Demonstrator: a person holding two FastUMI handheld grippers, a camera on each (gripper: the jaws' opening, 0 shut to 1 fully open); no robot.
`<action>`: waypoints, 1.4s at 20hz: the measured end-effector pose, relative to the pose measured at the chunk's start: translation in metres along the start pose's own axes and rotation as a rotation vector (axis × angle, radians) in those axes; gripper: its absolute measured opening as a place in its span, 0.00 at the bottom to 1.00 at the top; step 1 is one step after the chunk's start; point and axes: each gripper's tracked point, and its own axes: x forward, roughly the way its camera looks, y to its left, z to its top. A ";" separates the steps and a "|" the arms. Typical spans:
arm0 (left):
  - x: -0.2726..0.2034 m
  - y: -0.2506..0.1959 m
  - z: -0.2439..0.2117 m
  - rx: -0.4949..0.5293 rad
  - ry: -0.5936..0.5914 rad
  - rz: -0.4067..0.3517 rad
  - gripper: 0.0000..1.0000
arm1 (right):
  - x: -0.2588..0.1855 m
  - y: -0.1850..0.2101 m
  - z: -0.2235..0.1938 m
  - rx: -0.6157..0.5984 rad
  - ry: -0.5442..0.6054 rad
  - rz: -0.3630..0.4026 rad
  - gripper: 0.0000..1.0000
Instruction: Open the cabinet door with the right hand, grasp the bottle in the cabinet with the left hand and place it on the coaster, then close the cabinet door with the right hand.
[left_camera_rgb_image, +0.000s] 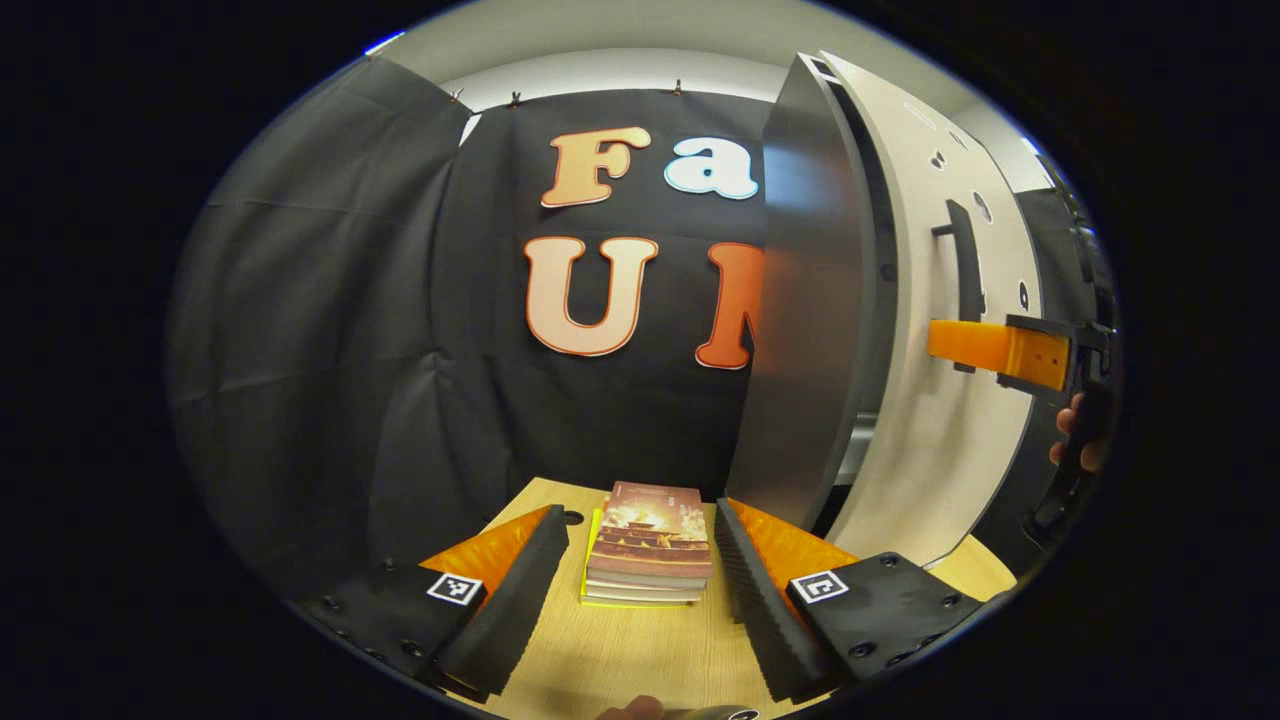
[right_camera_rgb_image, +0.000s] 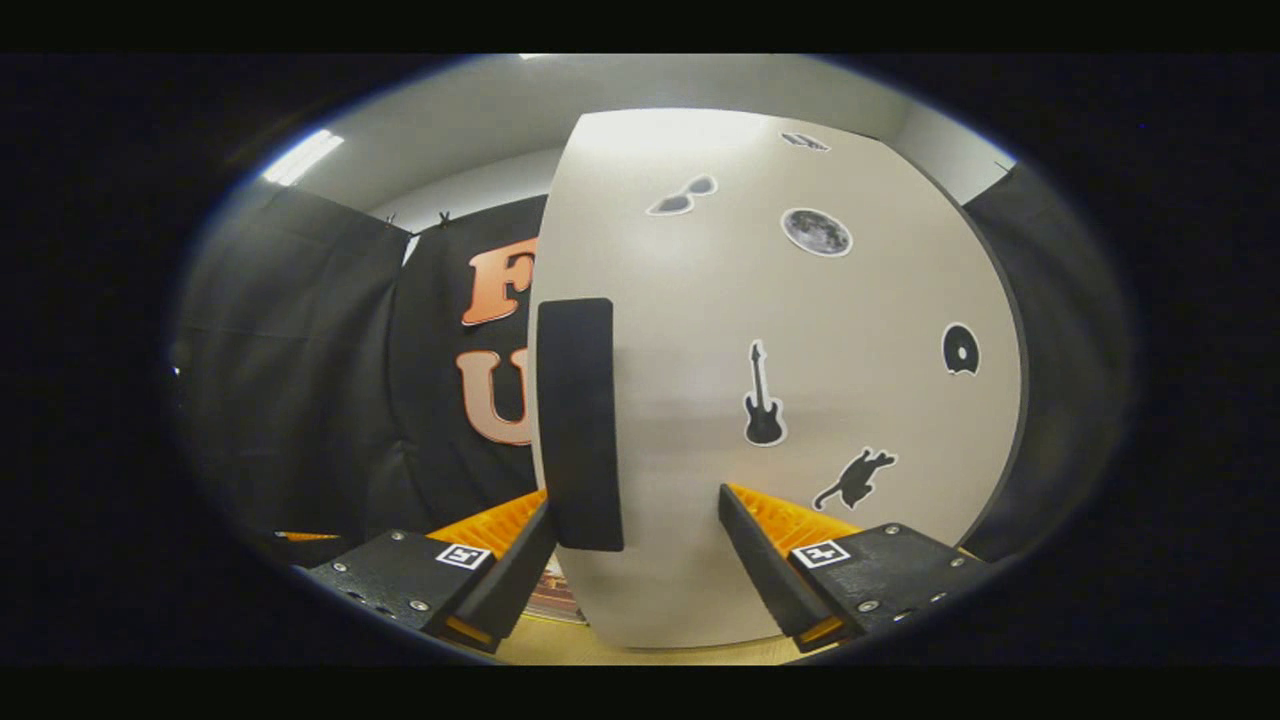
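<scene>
While the cabinet door (right_camera_rgb_image: 780, 400) stands slightly ajar in the left gripper view, its pale front swung a little away from the dark cabinet (left_camera_rgb_image: 810, 330) body, the right gripper view looks at that front from close up, with small dark stickers scattered over it. A dark vertical handle (right_camera_rgb_image: 580, 425) sits near the door's free edge. The wooden desk (left_camera_rgb_image: 640, 650) lies below, carrying a short stack of books (left_camera_rgb_image: 650, 545) just left of the cabinet. The right gripper (right_camera_rgb_image: 635, 560) has its jaws spread wide; the handle's lower end hangs just beside its left finger, and whether they touch I cannot tell. In the left gripper view it reaches in from the right at the door front, a hand (left_camera_rgb_image: 1080, 435) holding it. The left gripper (left_camera_rgb_image: 640, 590) hovers low over the desk, jaws wide apart and holding nothing, with the books ahead between its fingers.
</scene>
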 end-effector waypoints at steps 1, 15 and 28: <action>0.006 -0.003 0.001 0.004 -0.004 -0.009 0.96 | -0.001 0.001 0.000 -0.004 0.000 -0.006 0.94; -0.029 -0.021 0.021 0.005 -0.029 -0.031 0.96 | -0.072 0.000 0.014 0.048 -0.004 0.009 0.95; -0.172 -0.029 0.024 0.043 -0.032 -0.008 0.96 | -0.283 -0.038 0.011 0.029 0.039 -0.108 0.94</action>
